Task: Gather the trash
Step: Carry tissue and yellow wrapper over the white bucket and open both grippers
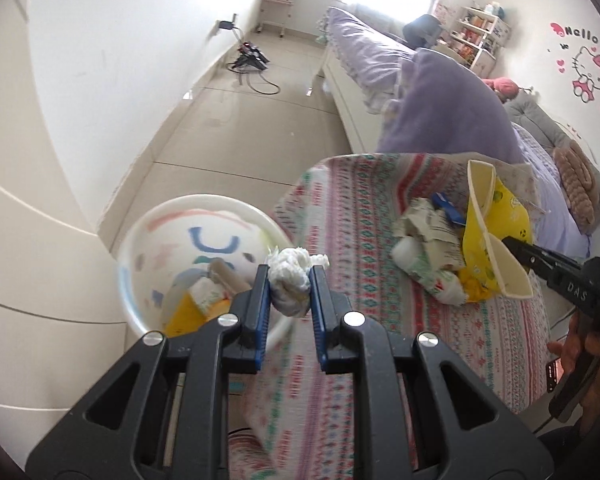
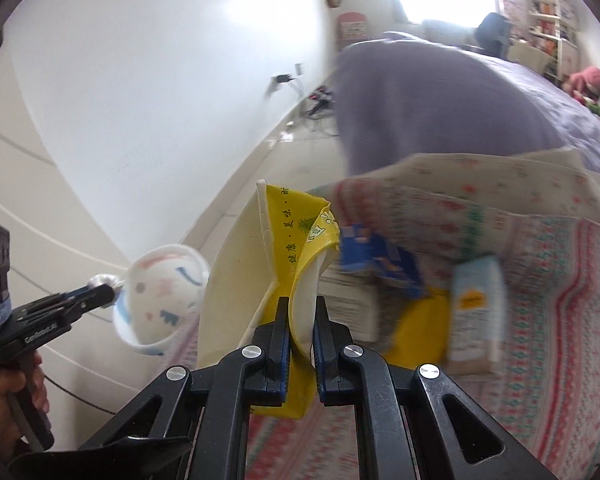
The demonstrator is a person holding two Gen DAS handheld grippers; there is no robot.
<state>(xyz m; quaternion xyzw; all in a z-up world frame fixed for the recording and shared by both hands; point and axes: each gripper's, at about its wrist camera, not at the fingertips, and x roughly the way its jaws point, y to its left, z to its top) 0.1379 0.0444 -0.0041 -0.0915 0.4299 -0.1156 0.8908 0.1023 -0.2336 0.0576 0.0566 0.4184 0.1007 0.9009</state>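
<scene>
My left gripper (image 1: 290, 282) is shut on a crumpled white tissue wad (image 1: 296, 266), just right of a white cartoon-face trash bin (image 1: 172, 240) that holds some scraps. In the right wrist view the left gripper (image 2: 114, 293) and its tissue (image 2: 100, 281) sit at the rim of the bin (image 2: 164, 296). My right gripper (image 2: 302, 312) is shut on a flap of a flattened yellow and cream paper box (image 2: 236, 264). That box (image 1: 496, 216) and the right gripper (image 1: 510, 243) show at the right of the left wrist view, over a pile of torn cardboard (image 1: 428, 232) and a blue wrapper (image 1: 446, 206).
The trash lies on a patterned blanket (image 1: 360, 208) at the bed's corner. A purple duvet (image 1: 448, 108) is heaped behind it. A blue packet (image 2: 380, 260) and a white carton (image 2: 476, 304) are blurred. Cables (image 1: 252, 64) lie on the tiled floor by the wall.
</scene>
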